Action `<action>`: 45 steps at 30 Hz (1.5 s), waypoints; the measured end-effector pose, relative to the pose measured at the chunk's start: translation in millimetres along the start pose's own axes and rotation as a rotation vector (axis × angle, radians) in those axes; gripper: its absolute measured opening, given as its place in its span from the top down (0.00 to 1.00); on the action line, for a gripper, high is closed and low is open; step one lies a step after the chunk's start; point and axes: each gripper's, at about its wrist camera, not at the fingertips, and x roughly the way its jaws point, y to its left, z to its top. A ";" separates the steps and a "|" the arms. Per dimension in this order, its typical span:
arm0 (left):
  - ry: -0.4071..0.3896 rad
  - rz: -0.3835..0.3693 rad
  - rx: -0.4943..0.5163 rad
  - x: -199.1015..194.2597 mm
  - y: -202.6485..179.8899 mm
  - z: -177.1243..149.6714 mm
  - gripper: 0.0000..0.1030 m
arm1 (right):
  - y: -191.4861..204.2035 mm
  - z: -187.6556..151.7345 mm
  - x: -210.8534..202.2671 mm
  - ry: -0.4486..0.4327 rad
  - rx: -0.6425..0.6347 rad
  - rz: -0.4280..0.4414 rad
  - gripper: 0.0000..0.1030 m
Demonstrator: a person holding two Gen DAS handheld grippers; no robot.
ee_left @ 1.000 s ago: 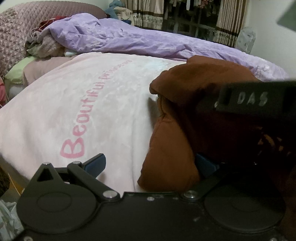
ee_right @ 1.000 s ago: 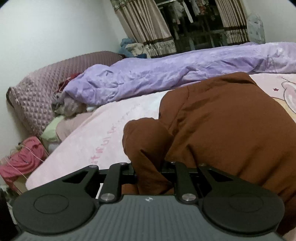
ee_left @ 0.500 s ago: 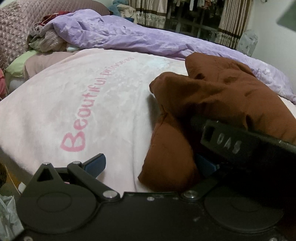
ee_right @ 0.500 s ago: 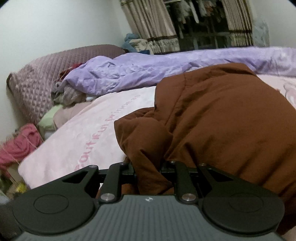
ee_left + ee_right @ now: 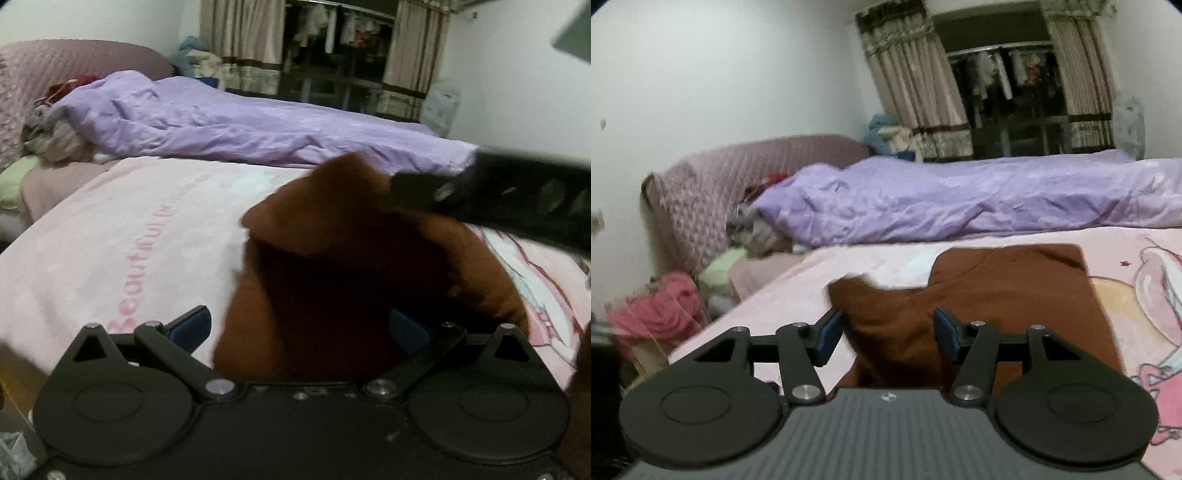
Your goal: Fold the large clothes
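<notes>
1. Right gripper: jaws opening, blue pads apart. Brown cloth lies between them, but neither pad presses on it; judged a release, so the fold can settle.
2. Left gripper: jaws spread wide, pads clear of the fabric that bulges into the gap. Nothing pinched.
3. Brown garment: the task's item. It lies on the pink blanket, its far part flat and squared, its near-left edge loose and blurred. In the left wrist view it bunches up in a mound directly ahead of the jaws.
4. Pink blanket: printed with lettering and a cartoon; serves as the folding surface, covering the near half of the bed.
5. Purple duvet: pushed in a long heap along the far side, probably to free working room.
6. Quilted headboard: at the bed's left end, with crumpled clothes at its foot.
7. Curtains: framing a dark window behind.
</notes>
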 end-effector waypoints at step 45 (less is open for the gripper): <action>0.023 -0.098 -0.257 -0.7 37.5 -14.9 0.71 | -97.6 -30.7 37.2 0.200 0.062 -0.375 0.42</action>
